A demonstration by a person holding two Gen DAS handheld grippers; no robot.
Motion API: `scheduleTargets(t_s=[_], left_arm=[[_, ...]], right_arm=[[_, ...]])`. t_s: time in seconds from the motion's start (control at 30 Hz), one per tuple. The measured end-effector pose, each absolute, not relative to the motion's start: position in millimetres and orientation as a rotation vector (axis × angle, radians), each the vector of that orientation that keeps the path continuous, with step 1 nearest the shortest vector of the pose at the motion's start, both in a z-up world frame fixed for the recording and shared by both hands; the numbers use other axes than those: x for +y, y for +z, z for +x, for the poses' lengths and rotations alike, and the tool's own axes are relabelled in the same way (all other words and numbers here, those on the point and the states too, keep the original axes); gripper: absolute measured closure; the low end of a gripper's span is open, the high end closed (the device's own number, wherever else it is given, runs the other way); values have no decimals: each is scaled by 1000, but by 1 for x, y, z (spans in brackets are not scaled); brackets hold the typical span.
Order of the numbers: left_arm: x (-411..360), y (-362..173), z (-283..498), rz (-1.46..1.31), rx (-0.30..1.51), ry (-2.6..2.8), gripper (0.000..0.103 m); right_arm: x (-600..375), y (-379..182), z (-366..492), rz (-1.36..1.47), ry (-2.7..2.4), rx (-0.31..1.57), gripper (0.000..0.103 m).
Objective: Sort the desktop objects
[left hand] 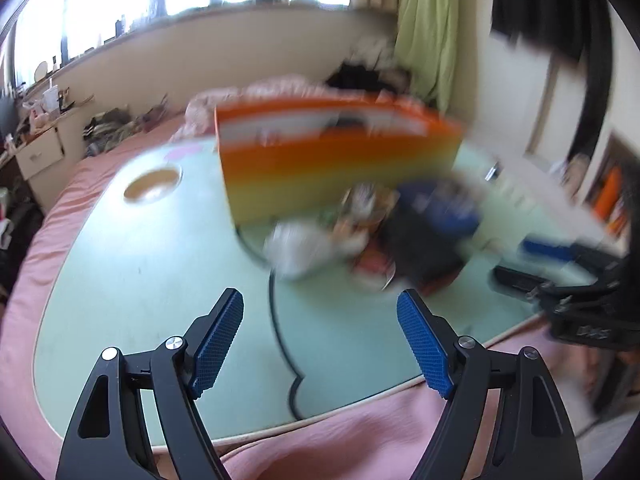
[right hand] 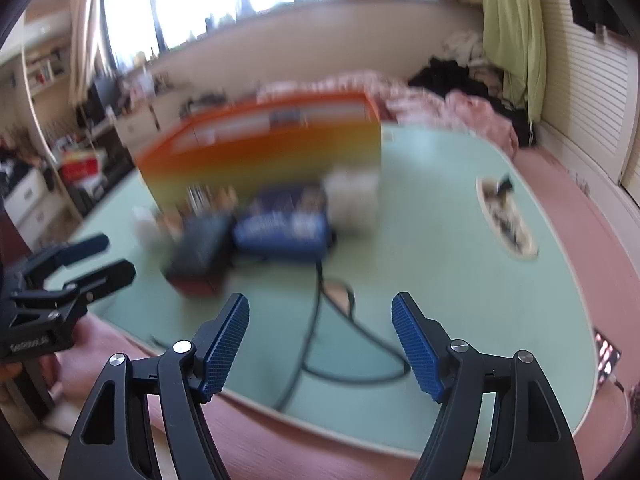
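An orange-and-yellow box (left hand: 340,164) stands on the green desk (left hand: 140,264). Before it lies a blurred heap, perhaps a blue pouch (right hand: 284,226). Left tool (left hand: 320,308) and right tool (right hand: 320,310) are spread wide, empty.

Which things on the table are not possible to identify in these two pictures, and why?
- Small items before the orange box, left wrist view: motion blur; kinds unreadable.
- Blue package, right wrist view: print smeared by blur.
- Box contents: hidden by its front wall in both views.
- Black cable: its near end passes off the table edge.
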State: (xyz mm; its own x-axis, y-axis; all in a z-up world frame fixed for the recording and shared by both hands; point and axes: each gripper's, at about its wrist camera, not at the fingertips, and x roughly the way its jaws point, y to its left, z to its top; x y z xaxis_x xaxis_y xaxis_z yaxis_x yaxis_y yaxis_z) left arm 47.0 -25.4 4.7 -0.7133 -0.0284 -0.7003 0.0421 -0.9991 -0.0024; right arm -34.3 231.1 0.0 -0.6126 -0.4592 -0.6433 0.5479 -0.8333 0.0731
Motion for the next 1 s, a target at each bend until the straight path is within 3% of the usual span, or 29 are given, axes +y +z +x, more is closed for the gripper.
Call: scheduleTargets(t_s=[0.07,1.0], left_arm=[[-23,-4,43,1160,-32,-2847,0],[-26,-5,45,1171,-11,-2869,0]], right_arm=[[225,-8,-29,890,-2420,236,3],[224,-8,-24,873,-2393,245,0]])
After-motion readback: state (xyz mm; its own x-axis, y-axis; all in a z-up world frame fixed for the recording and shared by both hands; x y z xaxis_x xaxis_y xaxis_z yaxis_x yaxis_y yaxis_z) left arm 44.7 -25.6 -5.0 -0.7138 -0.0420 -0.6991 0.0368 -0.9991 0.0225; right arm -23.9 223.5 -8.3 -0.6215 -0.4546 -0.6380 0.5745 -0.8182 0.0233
